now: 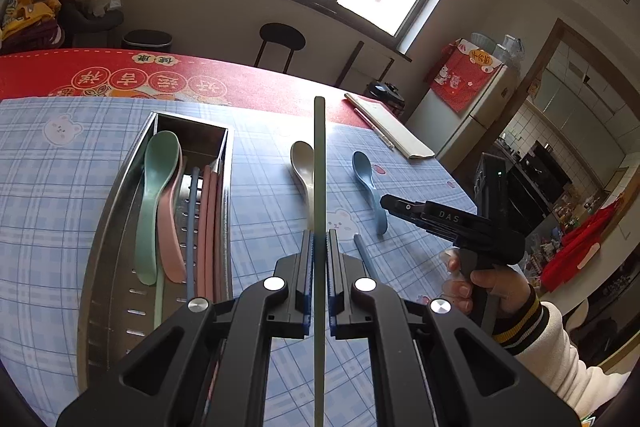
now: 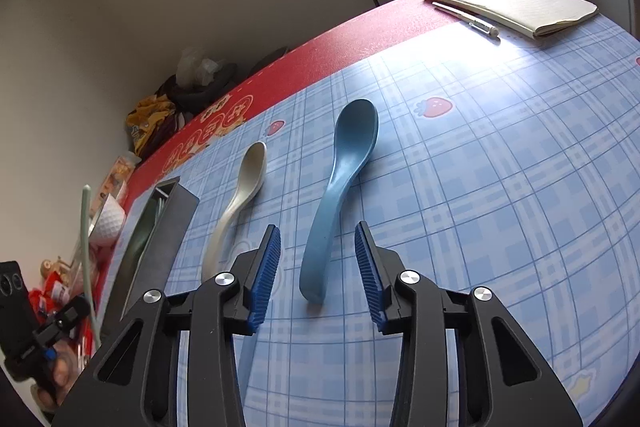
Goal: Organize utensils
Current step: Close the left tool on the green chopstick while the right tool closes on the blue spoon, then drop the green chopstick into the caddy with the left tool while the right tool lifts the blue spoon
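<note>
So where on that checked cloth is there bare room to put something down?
Bare cloth lies right of the blue spoon, up to the notebook, and between the metal tray and the cream spoon. The tray is crowded with spoons and chopsticks.

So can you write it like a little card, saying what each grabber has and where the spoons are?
left gripper: shut on a green chopstick
right gripper: open, either side of the blue spoon handle, not touching
blue spoon: lying on the table
white spoon: on the table, beside the blue one
metal tray: holds a green spoon, a pink spoon and chopsticks
</note>
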Available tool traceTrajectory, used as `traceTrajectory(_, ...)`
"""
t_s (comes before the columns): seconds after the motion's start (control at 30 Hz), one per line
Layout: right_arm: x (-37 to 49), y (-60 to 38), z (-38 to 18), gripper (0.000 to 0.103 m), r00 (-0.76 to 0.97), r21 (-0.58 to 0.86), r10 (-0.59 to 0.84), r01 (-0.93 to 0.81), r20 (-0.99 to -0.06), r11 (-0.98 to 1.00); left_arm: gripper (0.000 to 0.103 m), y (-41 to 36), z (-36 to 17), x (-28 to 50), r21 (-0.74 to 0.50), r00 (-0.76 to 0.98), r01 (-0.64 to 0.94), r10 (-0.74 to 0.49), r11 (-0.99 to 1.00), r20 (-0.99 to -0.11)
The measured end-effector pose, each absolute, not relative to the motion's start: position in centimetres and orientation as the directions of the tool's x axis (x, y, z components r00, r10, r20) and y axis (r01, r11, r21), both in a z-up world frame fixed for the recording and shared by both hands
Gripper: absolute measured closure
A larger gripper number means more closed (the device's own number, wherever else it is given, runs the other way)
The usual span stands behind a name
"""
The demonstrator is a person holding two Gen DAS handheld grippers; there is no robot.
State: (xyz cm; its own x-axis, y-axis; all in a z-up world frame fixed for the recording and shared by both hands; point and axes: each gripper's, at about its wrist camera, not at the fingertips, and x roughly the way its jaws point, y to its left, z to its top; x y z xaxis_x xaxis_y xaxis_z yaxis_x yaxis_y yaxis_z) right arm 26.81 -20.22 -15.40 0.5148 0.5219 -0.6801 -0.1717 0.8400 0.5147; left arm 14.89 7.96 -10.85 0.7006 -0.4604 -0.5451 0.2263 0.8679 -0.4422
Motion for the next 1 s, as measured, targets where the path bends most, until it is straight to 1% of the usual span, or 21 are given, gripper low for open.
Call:
traceTrajectory(0.13, 28.3, -19.6, -15.9, 0.068, 0.49, 0.537, 0.525, -0.129, -0.696, 0.834, 0.097, 9.5, -10.4, 14.1, -0.459, 0.713, 0.224, -0.465, 0.86, -0.525)
traceTrajectory(0.2, 29.1, -19.0, -16.0, 0.068, 0.483, 0.523, 0.504, -0.108, -0.716, 0.846, 0.097, 10.0, -10.4, 13.7, -0.466, 0.718, 0.217, -0.464, 0.858, -0.519)
traceTrajectory(0.3, 29.8, -18.0, -15.8, 0.074, 0.484, 0.463, 0.45, -0.1, -0.751, 0.88, 0.097, 10.7, -10.2, 13.3, -0.472, 0.725, 0.211, -0.461, 0.856, -0.512)
traceTrajectory(0.37, 30.1, -18.0, -15.8, 0.083, 0.483, 0.426, 0.41, -0.084, -0.773, 0.901, 0.097, 11.1, -10.1, 13.0, -0.471, 0.73, 0.208, -0.456, 0.857, -0.509)
traceTrajectory(0.4, 30.2, -17.9, -15.8, 0.084, 0.484, 0.418, 0.403, -0.082, -0.777, 0.905, 0.097, 11.4, -10.0, 13.0, -0.47, 0.732, 0.206, -0.454, 0.858, -0.507)
traceTrajectory(0.47, 30.3, -17.8, -15.8, 0.092, 0.486, 0.386, 0.369, -0.07, -0.792, 0.92, 0.097, 11.9, -9.8, 12.7, -0.472, 0.738, 0.201, -0.45, 0.858, -0.504)
traceTrajectory(0.57, 30.1, -18.2, -15.8, 0.096, 0.495, 0.398, 0.366, -0.044, -0.788, 0.916, 0.097, 12.7, -9.6, 12.6, -0.469, 0.744, 0.188, -0.437, 0.863, -0.506)
traceTrajectory(0.77, 28.0, -18.8, -15.2, 0.096, 0.543, 0.565, 0.484, -0.021, -0.686, 0.825, 0.097, 14.6, -9.0, 13.0, -0.445, 0.757, 0.145, -0.389, 0.884, -0.525)
traceTrajectory(0.87, 26.6, -18.0, -14.2, 0.096, 0.564, 0.647, 0.557, -0.051, -0.61, 0.761, 0.097, 15.1, -8.7, 13.6, -0.426, 0.76, 0.124, -0.362, 0.896, -0.539)
traceTrajectory(1.0, 24.6, -16.0, -13.3, 0.096, 0.567, 0.713, 0.633, -0.109, -0.527, 0.692, 0.097, 15.2, -9.1, 15.0, -0.397, 0.746, 0.096, -0.33, 0.913, -0.578)
